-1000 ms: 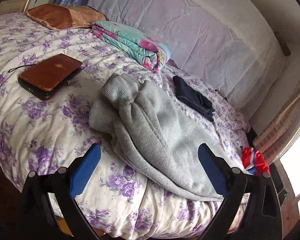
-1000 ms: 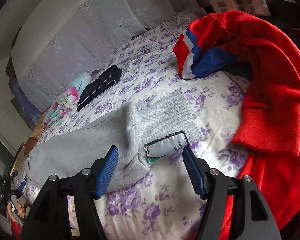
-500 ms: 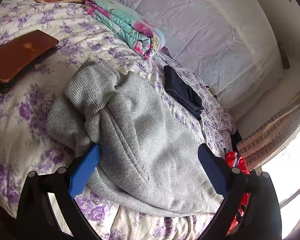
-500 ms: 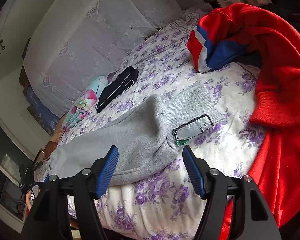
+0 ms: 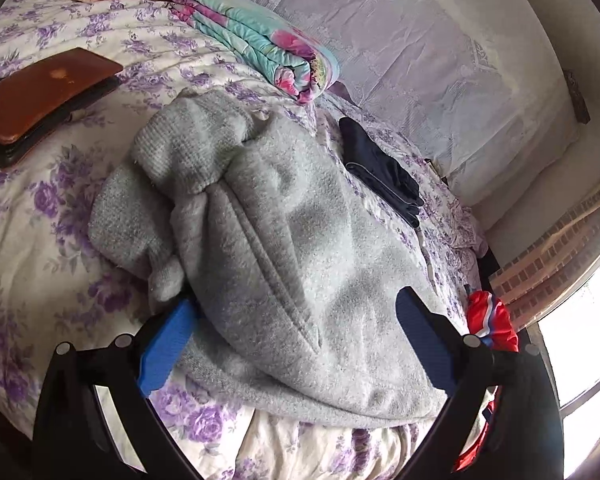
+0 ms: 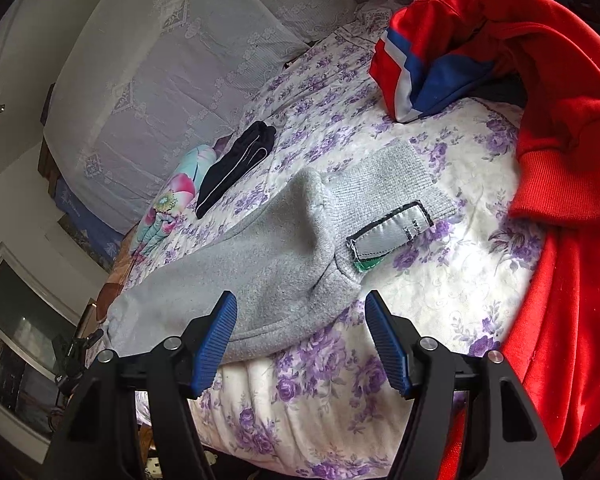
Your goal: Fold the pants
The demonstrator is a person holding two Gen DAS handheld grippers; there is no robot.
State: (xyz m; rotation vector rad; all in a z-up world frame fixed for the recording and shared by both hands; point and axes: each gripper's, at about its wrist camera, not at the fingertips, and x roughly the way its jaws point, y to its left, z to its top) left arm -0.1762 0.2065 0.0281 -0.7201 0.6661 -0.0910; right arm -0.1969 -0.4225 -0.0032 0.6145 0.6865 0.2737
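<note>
Grey fleece pants (image 5: 284,248) lie rumpled along the near edge of a bed with a purple-flowered quilt (image 5: 40,216). Their ribbed cuffs (image 5: 180,152) are bunched at the far left. My left gripper (image 5: 296,320) is open, its blue pads straddling the pants' near edge close above the fabric. In the right wrist view the pants (image 6: 260,264) end in a ribbed waistband (image 6: 392,176) with a grey label (image 6: 388,232). My right gripper (image 6: 300,328) is open and empty, just short of that end.
A brown laptop (image 5: 40,100) lies at the left. A folded floral blanket (image 5: 256,44) and folded dark pants (image 5: 380,172) lie farther back. A red, white and blue garment (image 6: 540,120) is heaped at the right. A pale headboard (image 6: 180,60) stands behind.
Both grippers have moved closer to the grey pants. The left pads now straddle the fabric's near edge. Both stay open and hold nothing.
</note>
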